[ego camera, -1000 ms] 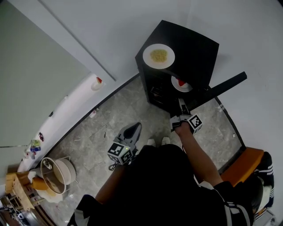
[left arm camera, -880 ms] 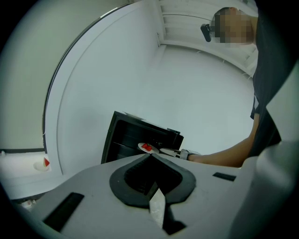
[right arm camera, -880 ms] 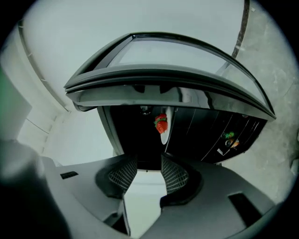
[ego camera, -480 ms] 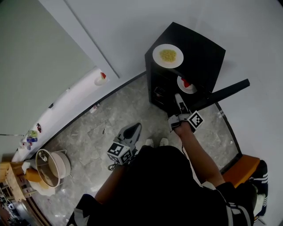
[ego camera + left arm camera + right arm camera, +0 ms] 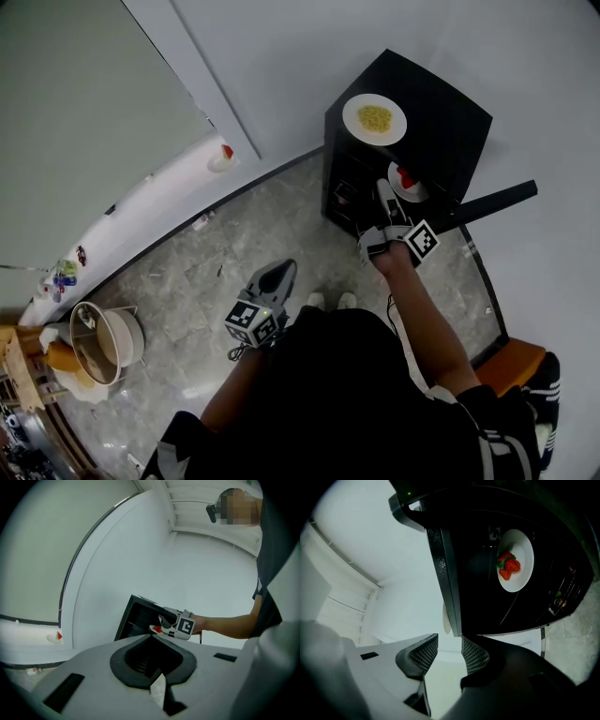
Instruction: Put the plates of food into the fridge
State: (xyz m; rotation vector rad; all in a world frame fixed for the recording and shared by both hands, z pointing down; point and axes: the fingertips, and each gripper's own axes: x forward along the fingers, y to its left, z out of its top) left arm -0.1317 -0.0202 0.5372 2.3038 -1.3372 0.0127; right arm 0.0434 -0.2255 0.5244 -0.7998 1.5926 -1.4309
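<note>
A black mini fridge (image 5: 441,103) stands against the white wall with its door (image 5: 487,202) swung open. On its top lies a white plate of yellow food (image 5: 374,118). A white plate of strawberries (image 5: 407,181) (image 5: 514,560) rests on a shelf inside the fridge. My right gripper (image 5: 384,197) (image 5: 449,654) hovers at the fridge opening just short of that plate, open, with nothing between its mesh pads. My left gripper (image 5: 278,277) (image 5: 157,686) hangs low over the floor, well back from the fridge, shut and empty. The left gripper view shows the fridge (image 5: 136,618) and the strawberry plate (image 5: 157,629) ahead.
A white ledge along the left wall carries a small dish with something red (image 5: 222,157). A metal pot (image 5: 98,330) and clutter sit at lower left. An orange seat (image 5: 511,361) is at lower right. Grey marble floor lies in front of the fridge.
The head view has shifted, so the fridge sits farther right and up. My right gripper has edged closer beside the strawberry plate. The left gripper has barely moved.
</note>
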